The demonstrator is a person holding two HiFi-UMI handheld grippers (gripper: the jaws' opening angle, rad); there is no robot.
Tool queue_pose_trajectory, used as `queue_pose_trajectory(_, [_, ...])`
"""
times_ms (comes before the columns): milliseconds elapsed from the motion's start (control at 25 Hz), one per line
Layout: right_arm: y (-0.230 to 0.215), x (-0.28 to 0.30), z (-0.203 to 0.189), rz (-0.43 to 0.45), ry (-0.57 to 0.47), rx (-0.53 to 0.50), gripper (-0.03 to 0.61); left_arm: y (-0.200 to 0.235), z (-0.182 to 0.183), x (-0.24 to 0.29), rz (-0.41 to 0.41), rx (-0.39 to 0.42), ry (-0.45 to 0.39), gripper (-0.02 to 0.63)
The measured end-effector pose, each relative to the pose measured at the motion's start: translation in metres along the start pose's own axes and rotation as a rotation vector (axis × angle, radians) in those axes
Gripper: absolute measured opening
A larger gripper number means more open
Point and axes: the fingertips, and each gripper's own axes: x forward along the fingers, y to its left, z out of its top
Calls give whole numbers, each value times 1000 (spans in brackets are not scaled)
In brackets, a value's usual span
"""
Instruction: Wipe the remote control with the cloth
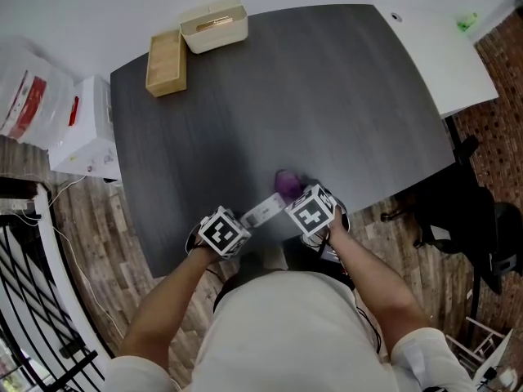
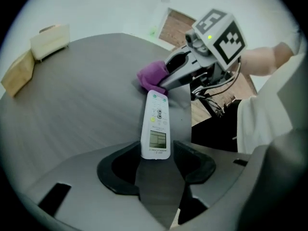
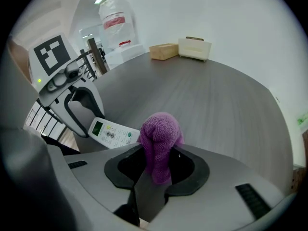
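Overhead, marker cubes [image 1: 222, 232] hide the ends of the remote control [image 1: 263, 211]. The left gripper [image 2: 156, 152] pinches it, and the right gripper [image 3: 156, 163] pinches the purple cloth [image 3: 160, 131] at its twelve o'clock. Dark table [image 1: 327, 96], plank floor [image 1: 82, 219].

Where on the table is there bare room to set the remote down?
Bare: the table, middle and right, from the wooden box and cream box at the far left corner to the near edge. Crowded: near edge, where the left gripper holds the remote and the right gripper the cloth.
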Motion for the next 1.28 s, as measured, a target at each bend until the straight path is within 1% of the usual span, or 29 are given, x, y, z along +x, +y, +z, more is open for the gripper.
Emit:
queue_pose_trajectory(80, [-3, 0, 2, -10, -3, 2, 124, -3, 0, -1, -37, -34, -37, 218])
queue_pose_trajectory(120, [-5, 0, 3, -18, -9, 9, 124, -3, 1, -2, -52, -64, -60, 214])
queue_pose_trajectory(160, [-8, -2, 4, -28, -19, 21, 124, -2, 2, -4, -68, -104, -84, 197])
queue_pose_trajectory(240, [-14, -6, 6, -45, -40, 50, 124, -1, 4, -6, -105, -186, -128, 84])
queue_pose_trajectory(320, [-20, -8, 4, -56, -46, 68, 124, -2, 6, -5, -139, -251, -153, 77])
queue_pose_trajectory(400, [-24, -9, 2, -65, -44, 79, 124, -3, 8, -3, -154, -306, -171, 77])
queue_pose_trajectory(480, [-28, -11, 1, -74, -44, 98, 124, -1, 11, -2, -155, -374, -192, 77])
queue_pose_trajectory(600, [-30, -14, -1, -73, -37, 134, 124, 5, 18, -1, -147, -503, -248, 77])
queue_pose_trajectory(680, [-27, -14, -4, -67, -30, 132, 124, 6, 24, 1, -148, -597, -296, 75])
queue_pose_trajectory(760, [-22, -11, -5, -55, -29, 103, 124, 7, 30, 4, -157, -673, -339, 75])
queue_pose_trajectory(840, [-15, -8, -4, -44, -21, 69, 124, 7, 35, 6, -163, -706, -358, 77])
queue_pose_trajectory(1000, [-4, -5, -1, -22, -14, 35, 124, 9, 36, 10, -181, -749, -362, 77])
queue_pose_trajectory(1120, [13, -7, -4, 13, -8, 14, 124, 7, 36, 12, -192, -794, -377, 77])
queue_pose_trajectory(1280, [40, -10, -11, 51, -1, -35, 124, 7, 36, 13, -193, -830, -393, 78])
